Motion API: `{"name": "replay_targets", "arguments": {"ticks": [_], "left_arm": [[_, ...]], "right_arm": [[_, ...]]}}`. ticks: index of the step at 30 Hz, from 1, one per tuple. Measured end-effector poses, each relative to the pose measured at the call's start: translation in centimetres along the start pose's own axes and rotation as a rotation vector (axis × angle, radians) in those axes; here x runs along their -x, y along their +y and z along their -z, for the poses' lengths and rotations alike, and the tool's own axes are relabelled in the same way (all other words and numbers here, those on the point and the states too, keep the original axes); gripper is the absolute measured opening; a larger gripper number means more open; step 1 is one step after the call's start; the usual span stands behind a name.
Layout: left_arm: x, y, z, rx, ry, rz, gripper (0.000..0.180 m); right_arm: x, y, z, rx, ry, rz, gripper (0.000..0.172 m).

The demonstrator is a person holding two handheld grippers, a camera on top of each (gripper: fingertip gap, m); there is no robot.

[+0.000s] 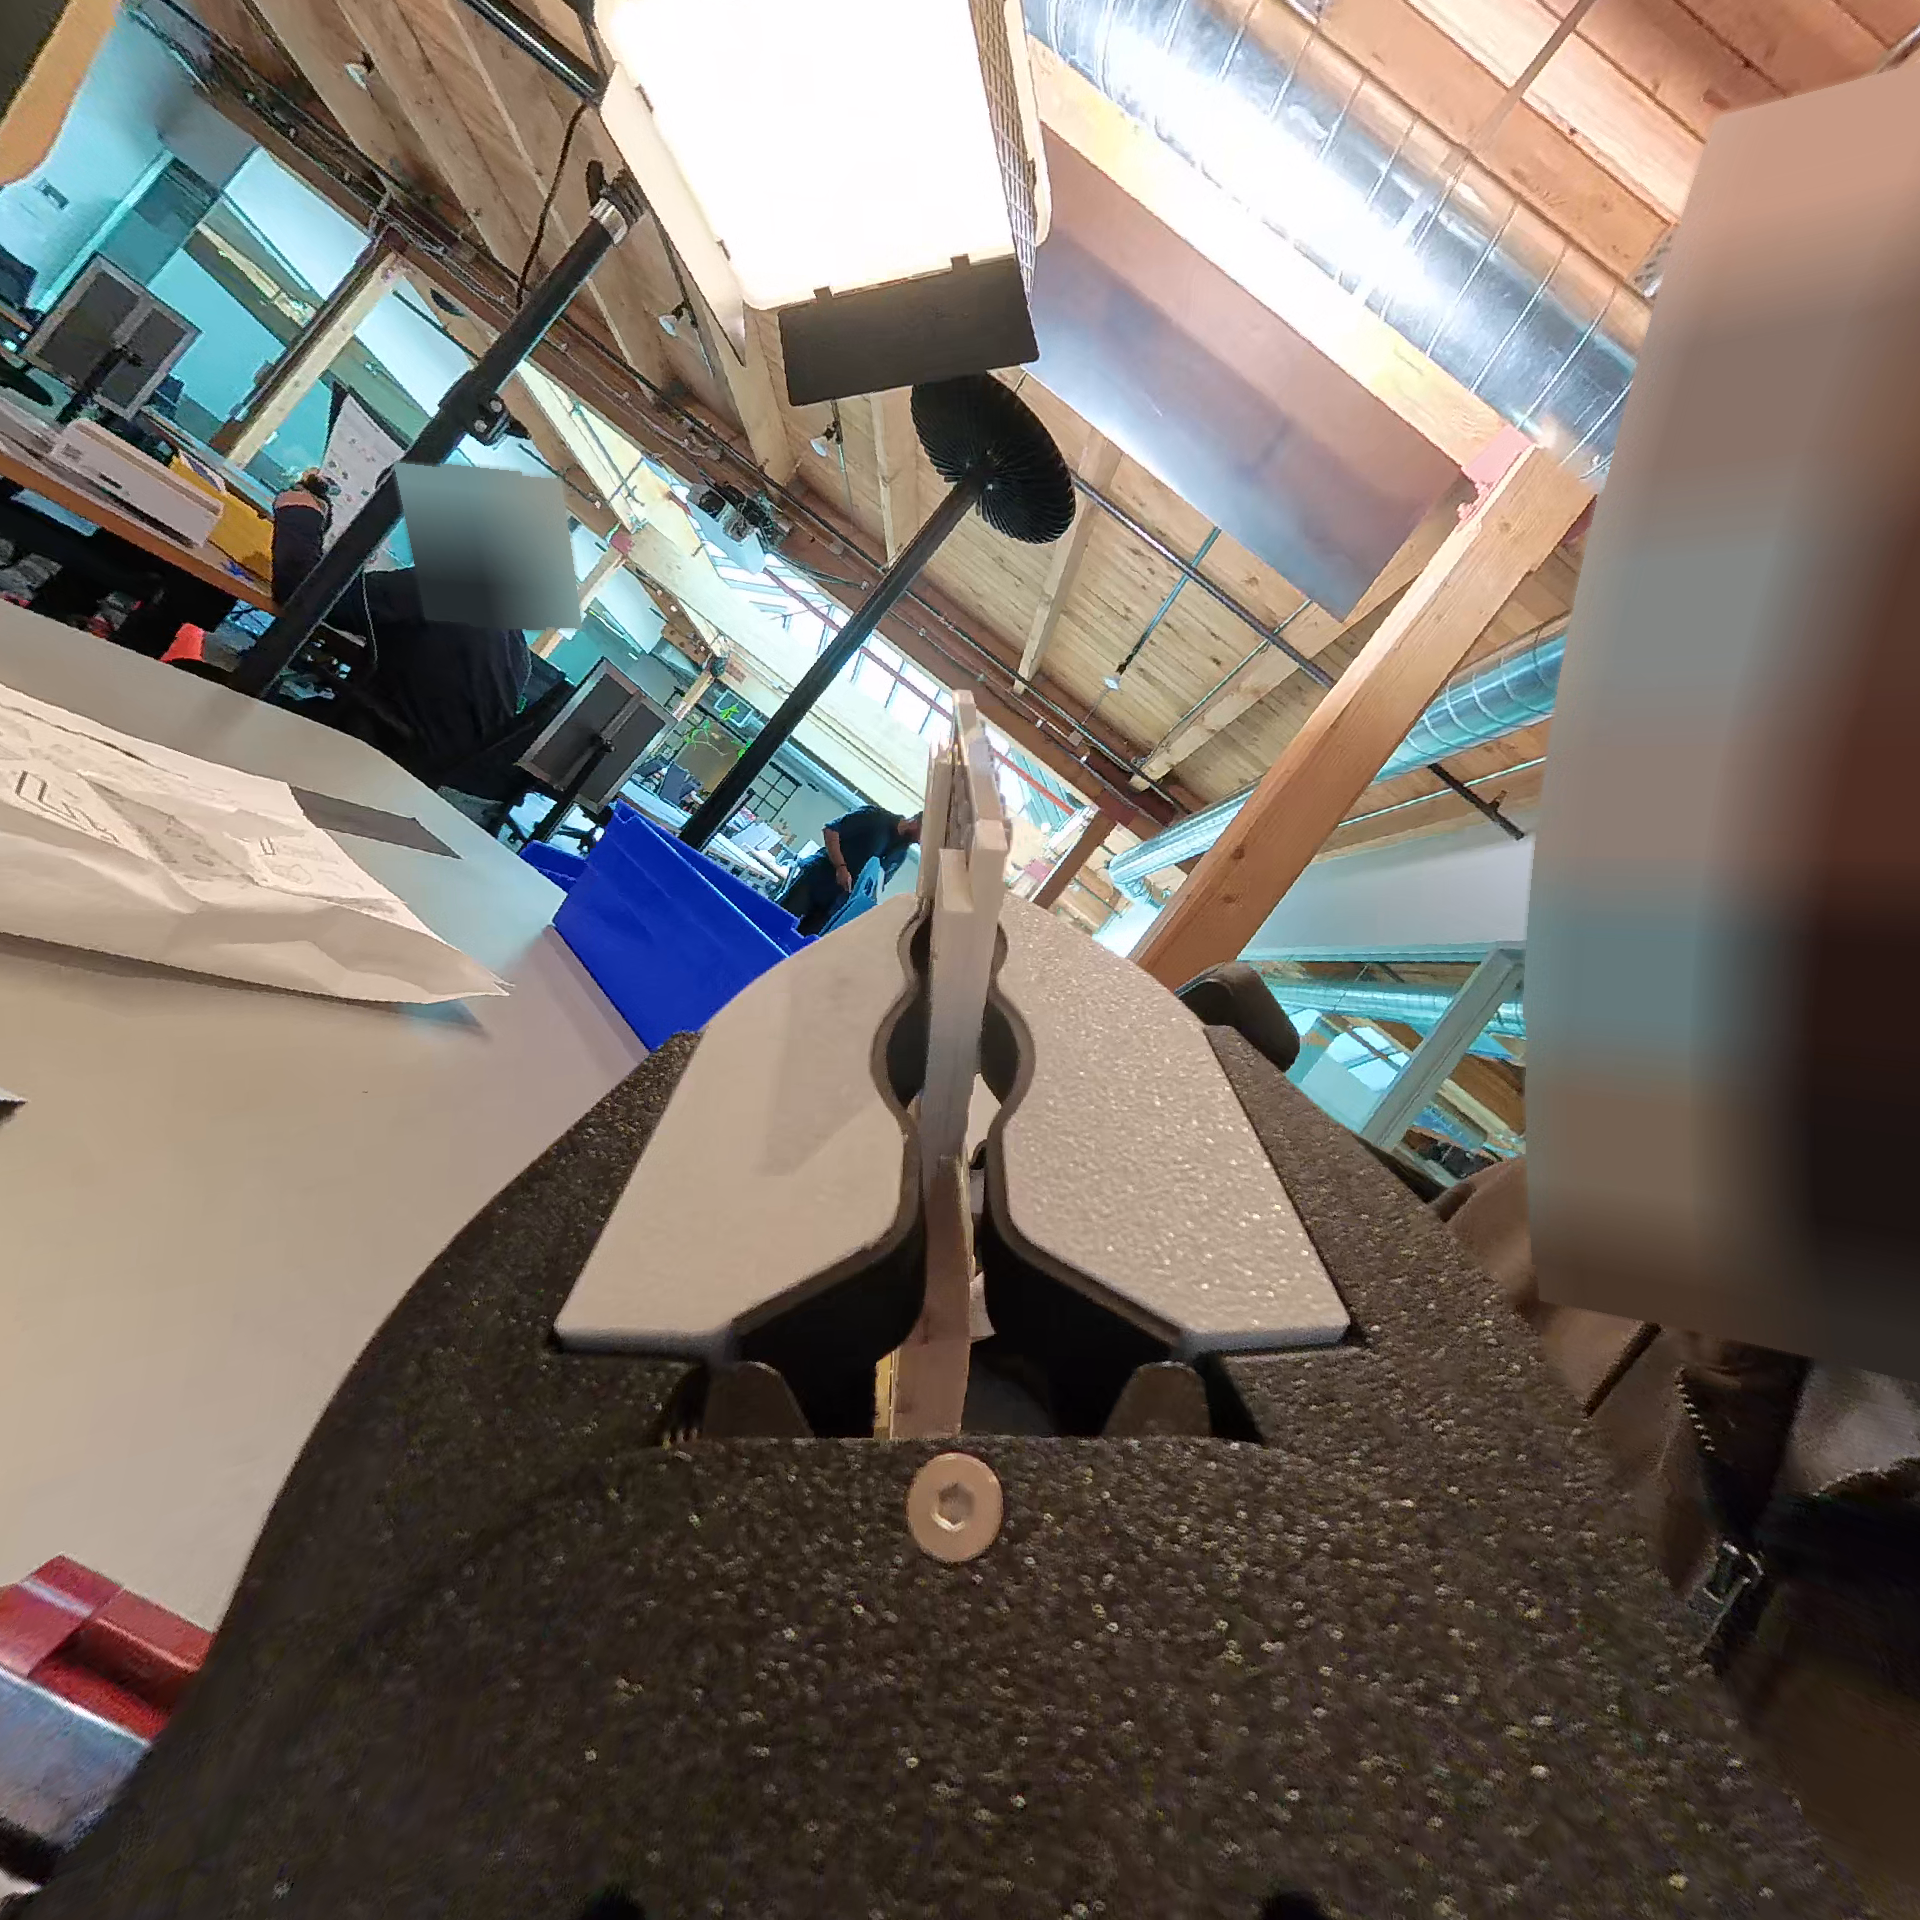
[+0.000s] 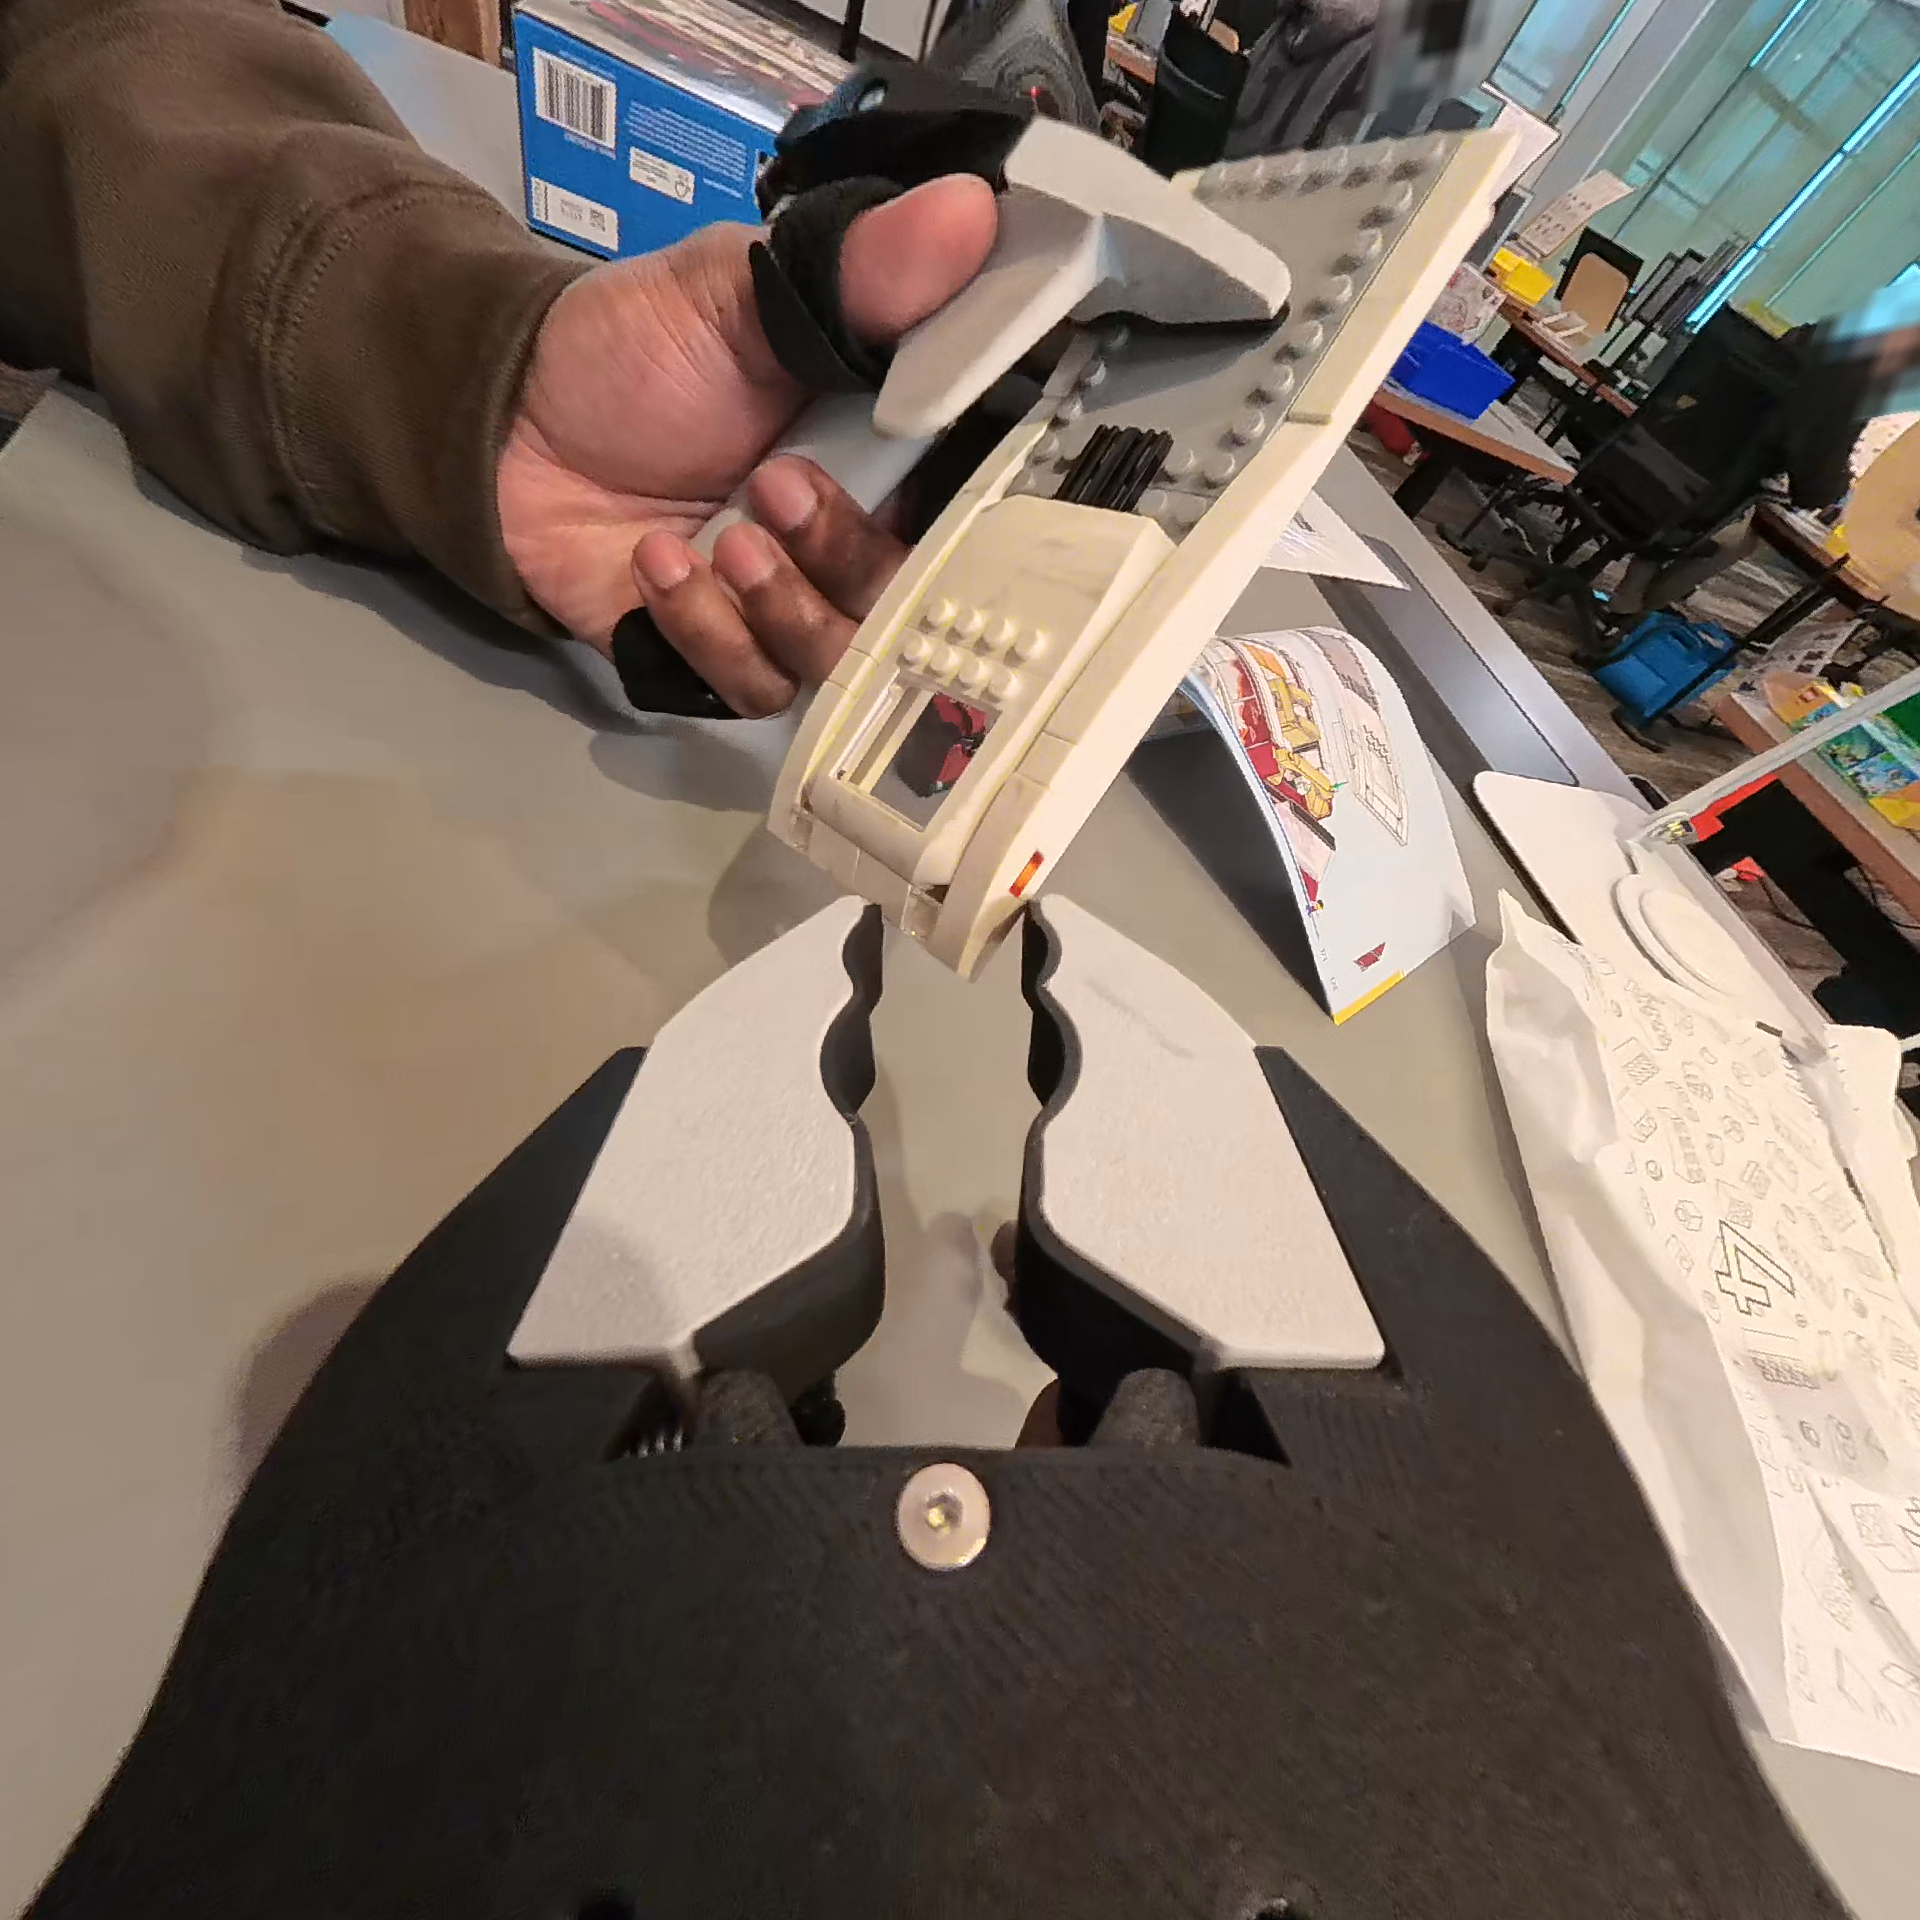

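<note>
The left gripper's (image 1: 951,914) pale grey fingers (image 1: 831,1049) are clamped on a cream-white brick-built plastic model (image 1: 966,821), seen there only edge-on as a thin stack of plates rising past the fingertips toward the ceiling. The right wrist view gives the model's (image 2: 1049,644) broad face: a long flat body with a studded grey plate at the far end, a black grille in the middle, a raised cream block of studs, and a clear window frame with something red behind it near the close end. Its long axis runs from far upper right to near lower left, tilted above the desk (image 2: 260,935), the window end pointing at the right gripper (image 2: 951,925). That gripper's fingers (image 2: 748,1091) stand apart, the model's orange-marked corner between the tips; the right tip meets it, the left shows a narrow gap. A hand (image 2: 665,436) in a brown sleeve holds the left gripper (image 2: 1081,270) there. Only this view shows the curled colour-printed booklet (image 2: 1340,790) just beyond the model and the crumpled white printed paper bag (image 2: 1704,1299) to the right. Only the left view shows the blue plastic bin (image 1: 665,925), the bright lamp panel (image 1: 831,156) and the wooden ceiling (image 1: 1299,540). Gripper bodies are rough black plastic.
</note>
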State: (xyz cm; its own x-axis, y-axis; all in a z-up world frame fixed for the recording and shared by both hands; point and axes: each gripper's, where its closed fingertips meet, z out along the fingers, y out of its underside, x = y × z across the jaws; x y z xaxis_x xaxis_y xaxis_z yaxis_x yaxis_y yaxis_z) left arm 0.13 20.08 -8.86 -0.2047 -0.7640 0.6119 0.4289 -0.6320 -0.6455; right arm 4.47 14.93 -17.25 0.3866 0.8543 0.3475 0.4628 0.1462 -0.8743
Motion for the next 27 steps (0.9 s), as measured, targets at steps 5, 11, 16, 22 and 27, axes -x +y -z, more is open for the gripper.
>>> {"name": "replay_targets", "arguments": {"ticks": [5, 11, 16, 22, 27], "left_arm": [[-0.2, 0.3, -0.2, 0.032, -0.016, -0.060, 0.006], [0.4, 0.5, -0.3, 0.045, -0.046, -0.041, 0.014], [0.6, 0.6, -0.3, 0.052, -0.055, -0.035, 0.017], [0.7, 0.7, -0.4, 0.057, -0.057, -0.021, 0.017], [1.1, 1.5, -0.6, 0.094, -0.071, -0.012, 0.019]], "right_arm": [[0.0, 0.3, 0.0, 0.008, -0.026, -0.043, 0.022], [-0.1, 0.3, 0.1, 0.001, -0.041, -0.085, 0.018], [-0.2, 0.1, 0.3, -0.015, -0.061, -0.129, 0.017], [-0.3, 0.1, 0.4, -0.031, -0.097, -0.216, 0.016], [-0.4, 0.1, 0.4, -0.043, -0.132, -0.308, 0.015]]}}
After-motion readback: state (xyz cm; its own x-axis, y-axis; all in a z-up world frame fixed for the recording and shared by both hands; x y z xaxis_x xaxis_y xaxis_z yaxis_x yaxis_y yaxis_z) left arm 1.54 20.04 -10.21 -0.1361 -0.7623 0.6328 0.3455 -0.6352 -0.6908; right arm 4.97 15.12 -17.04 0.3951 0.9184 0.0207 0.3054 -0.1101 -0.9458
